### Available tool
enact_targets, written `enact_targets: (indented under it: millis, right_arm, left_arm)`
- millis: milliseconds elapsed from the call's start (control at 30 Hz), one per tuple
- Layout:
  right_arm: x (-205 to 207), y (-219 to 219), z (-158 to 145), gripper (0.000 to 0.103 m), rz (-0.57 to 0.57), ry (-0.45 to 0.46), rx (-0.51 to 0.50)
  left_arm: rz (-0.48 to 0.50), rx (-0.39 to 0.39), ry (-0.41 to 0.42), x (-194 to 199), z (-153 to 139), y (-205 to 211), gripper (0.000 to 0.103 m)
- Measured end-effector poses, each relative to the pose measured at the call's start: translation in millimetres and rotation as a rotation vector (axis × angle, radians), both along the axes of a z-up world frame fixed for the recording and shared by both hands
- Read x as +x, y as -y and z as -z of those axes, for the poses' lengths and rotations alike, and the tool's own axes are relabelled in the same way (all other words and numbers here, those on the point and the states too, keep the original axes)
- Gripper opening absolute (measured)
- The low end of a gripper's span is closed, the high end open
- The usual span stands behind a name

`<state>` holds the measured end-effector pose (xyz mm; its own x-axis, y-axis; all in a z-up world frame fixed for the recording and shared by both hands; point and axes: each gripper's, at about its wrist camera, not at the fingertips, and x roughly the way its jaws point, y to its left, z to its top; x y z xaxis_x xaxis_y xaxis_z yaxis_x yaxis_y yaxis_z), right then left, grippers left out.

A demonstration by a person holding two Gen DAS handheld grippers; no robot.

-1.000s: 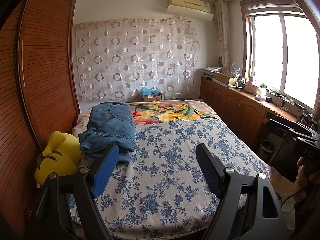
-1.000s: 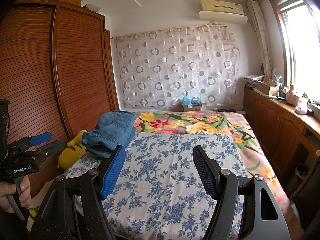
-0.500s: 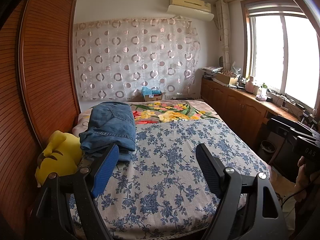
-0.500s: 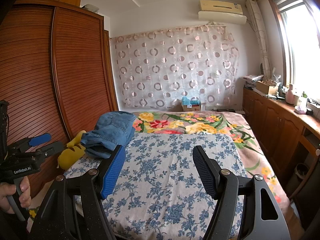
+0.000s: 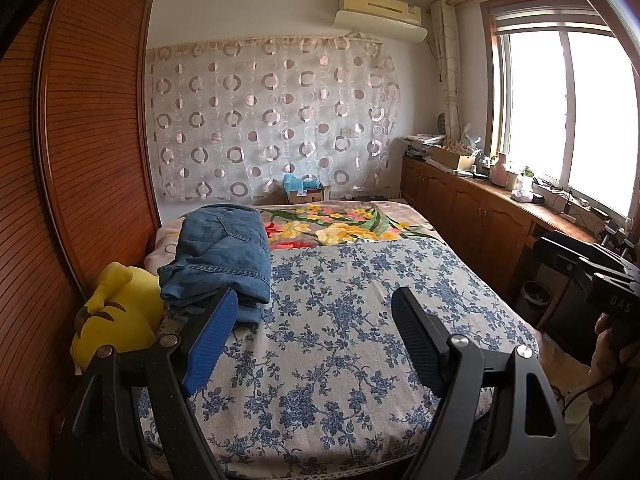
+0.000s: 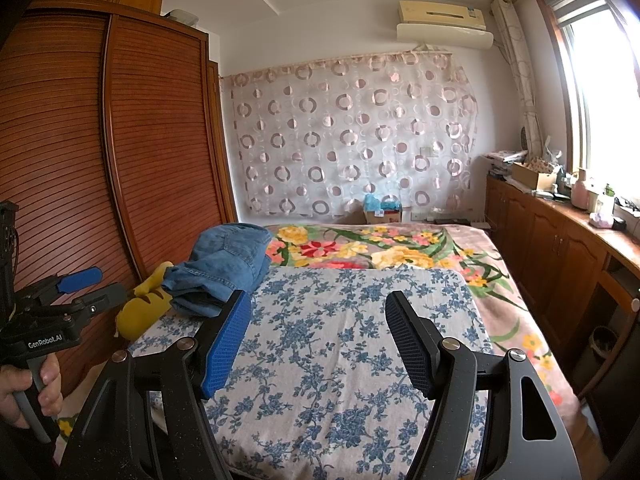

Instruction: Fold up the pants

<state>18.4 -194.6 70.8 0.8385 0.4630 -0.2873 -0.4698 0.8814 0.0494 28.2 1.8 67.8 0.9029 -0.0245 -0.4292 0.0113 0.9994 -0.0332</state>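
Observation:
Blue denim pants point(image 5: 222, 254) lie folded in a stack at the far left of the bed, also seen in the right wrist view point(image 6: 224, 266). My left gripper point(image 5: 314, 312) is open and empty, held above the near end of the bed, well short of the pants. My right gripper point(image 6: 318, 312) is open and empty, also above the near end of the bed. The left gripper also shows at the left edge of the right wrist view point(image 6: 76, 292), held in a hand.
The bed has a blue floral sheet point(image 5: 360, 320) and a flowered blanket point(image 5: 340, 228) behind it. A yellow plush toy point(image 5: 116, 312) lies beside the pants by the wooden wardrobe point(image 5: 80, 160). Wooden cabinets point(image 5: 480, 216) run along the right wall under the window.

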Motion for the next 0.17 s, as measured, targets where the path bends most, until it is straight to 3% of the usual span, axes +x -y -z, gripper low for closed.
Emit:
enact_targets:
  millis: [167]
  right_arm:
    - [0.1,0.3,0.1,0.072,-0.001,0.000,0.001]
  left_arm:
    - [-0.001,-0.001,0.000,1.1,1.5,0.3,0.080]
